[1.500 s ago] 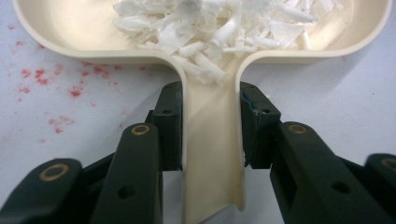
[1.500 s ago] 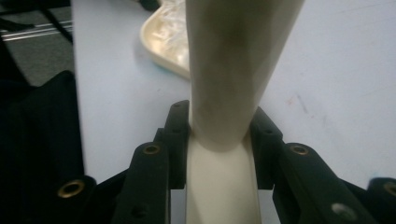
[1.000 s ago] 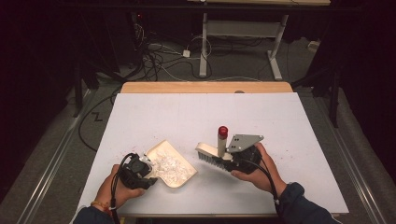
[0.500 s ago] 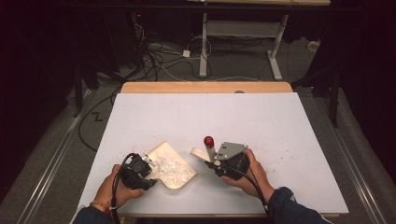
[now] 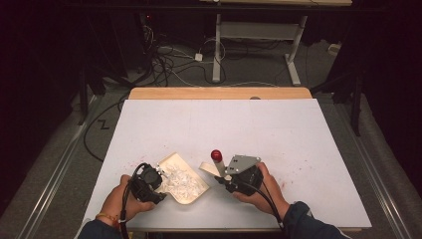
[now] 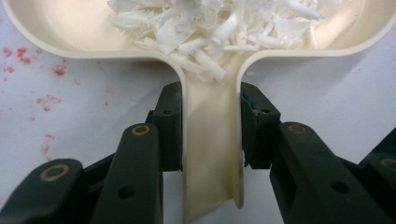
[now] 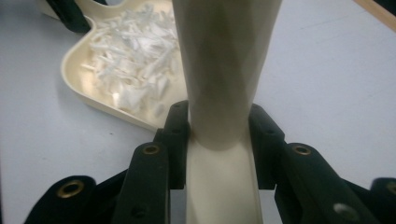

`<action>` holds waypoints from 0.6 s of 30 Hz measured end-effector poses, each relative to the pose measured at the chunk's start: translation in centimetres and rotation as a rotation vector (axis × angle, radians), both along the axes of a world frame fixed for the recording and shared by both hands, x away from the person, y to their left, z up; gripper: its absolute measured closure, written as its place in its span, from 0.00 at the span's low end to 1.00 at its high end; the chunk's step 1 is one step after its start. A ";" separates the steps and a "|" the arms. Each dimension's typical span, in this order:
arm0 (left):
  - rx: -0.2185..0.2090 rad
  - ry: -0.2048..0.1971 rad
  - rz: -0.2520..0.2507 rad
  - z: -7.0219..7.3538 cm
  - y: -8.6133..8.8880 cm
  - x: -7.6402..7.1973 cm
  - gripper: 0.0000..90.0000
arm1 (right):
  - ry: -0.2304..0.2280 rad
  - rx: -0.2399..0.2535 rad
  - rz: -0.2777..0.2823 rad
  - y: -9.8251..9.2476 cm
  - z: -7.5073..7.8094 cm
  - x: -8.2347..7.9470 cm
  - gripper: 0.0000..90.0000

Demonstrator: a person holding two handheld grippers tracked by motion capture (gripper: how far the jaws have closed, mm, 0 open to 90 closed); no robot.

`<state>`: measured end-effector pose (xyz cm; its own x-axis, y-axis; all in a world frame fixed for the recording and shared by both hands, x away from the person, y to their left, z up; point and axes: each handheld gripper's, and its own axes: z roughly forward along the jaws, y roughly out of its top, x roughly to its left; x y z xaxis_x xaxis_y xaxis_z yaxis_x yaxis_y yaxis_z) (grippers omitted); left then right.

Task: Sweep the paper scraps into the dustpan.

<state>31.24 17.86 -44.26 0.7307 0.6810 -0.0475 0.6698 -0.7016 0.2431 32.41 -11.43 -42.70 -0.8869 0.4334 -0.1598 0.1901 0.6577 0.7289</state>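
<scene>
Left tongs [image 6: 211, 126] pinch the handle of a cream pan [image 5: 191, 196] holding white shreds [image 5: 180, 180], while right tongs [image 7: 219, 135], just beside it, clamp a cream brush handle [image 7: 223, 70].

Two grippers are on the scene: the left gripper [image 5: 160, 175] and the right gripper [image 5: 223, 179], each held in one of two hands, left hand [image 5: 118, 200] and right hand [image 5: 263, 191]. One cream dustpan [image 5: 191, 191] lies at the near left of one white surface [image 5: 278, 134]. One brush [image 5: 214, 167] with one red knob [image 5: 216, 155] is near centre. The white shreds [image 5: 181, 180] in the dustpan are one heap, too many and too small to count. Red specks [image 6: 44, 70] dot the surface, likewise uncountable.
</scene>
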 end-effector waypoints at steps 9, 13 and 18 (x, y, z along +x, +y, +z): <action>-0.007 -0.001 -0.001 -0.1 0.0 0.0 0.70 | 0.044 0.135 0.084 0.3 1.1 -0.6 0.75; -0.010 0.000 0.000 -0.2 0.0 0.0 0.70 | -0.002 0.141 0.068 -0.1 2.0 -0.6 0.75; -0.011 0.000 0.001 -0.2 0.0 0.1 0.70 | -0.026 0.119 0.022 -0.5 2.0 0.3 0.75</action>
<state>31.30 17.87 -44.49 0.7302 0.6810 -0.0547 0.6702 -0.6985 0.2510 32.75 -11.97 -40.71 -0.8925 0.4315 -0.1310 0.1571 0.5699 0.8065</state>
